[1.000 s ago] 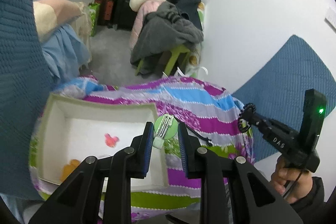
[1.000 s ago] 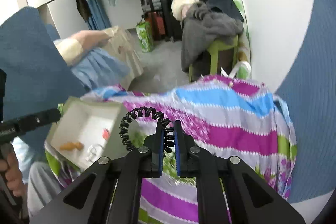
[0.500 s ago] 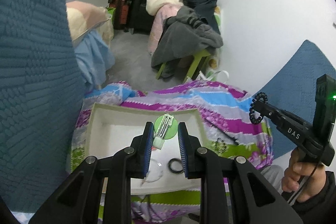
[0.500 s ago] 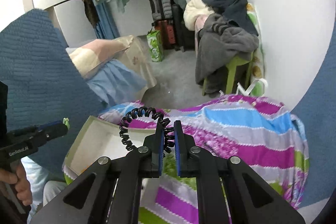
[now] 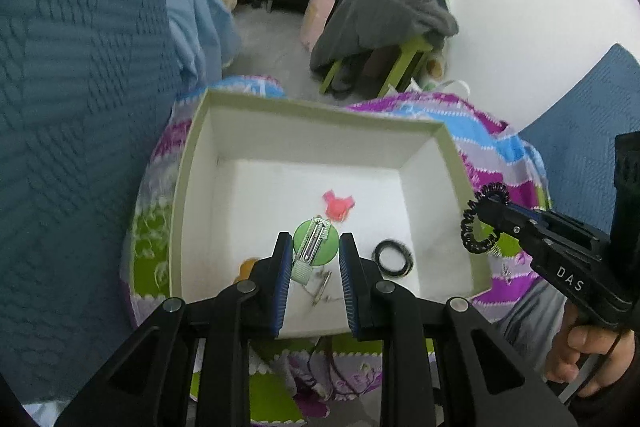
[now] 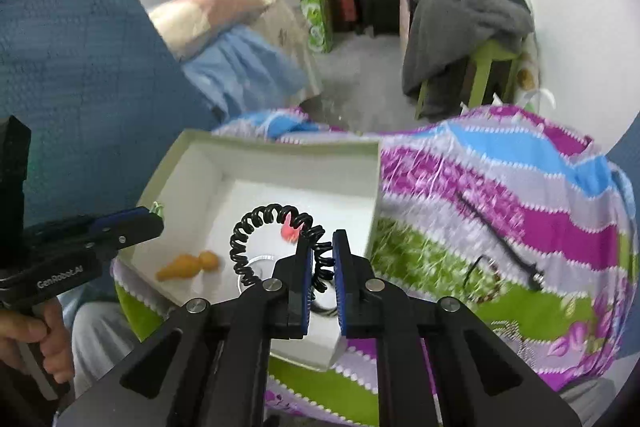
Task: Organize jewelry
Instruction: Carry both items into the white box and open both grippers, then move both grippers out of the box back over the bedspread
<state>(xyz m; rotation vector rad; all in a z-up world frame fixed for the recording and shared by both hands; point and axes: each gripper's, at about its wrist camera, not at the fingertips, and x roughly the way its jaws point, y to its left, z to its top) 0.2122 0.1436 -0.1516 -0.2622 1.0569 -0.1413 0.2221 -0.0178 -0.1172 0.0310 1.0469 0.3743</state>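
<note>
My left gripper is shut on a green round hair clip and holds it over the open white box. Inside the box lie a pink clip, a black hair tie and an orange piece. My right gripper is shut on a black spiral hair tie above the box's right part. The right gripper also shows at the right of the left wrist view.
The box rests on a striped purple, blue and green cloth. A thin black cord lies on the cloth right of the box. Blue quilted cushions flank the scene. A clothes-piled green stool stands beyond.
Both grippers have moved over the box and lower toward it, each still holding its item. The box interior now fills the left wrist view.
</note>
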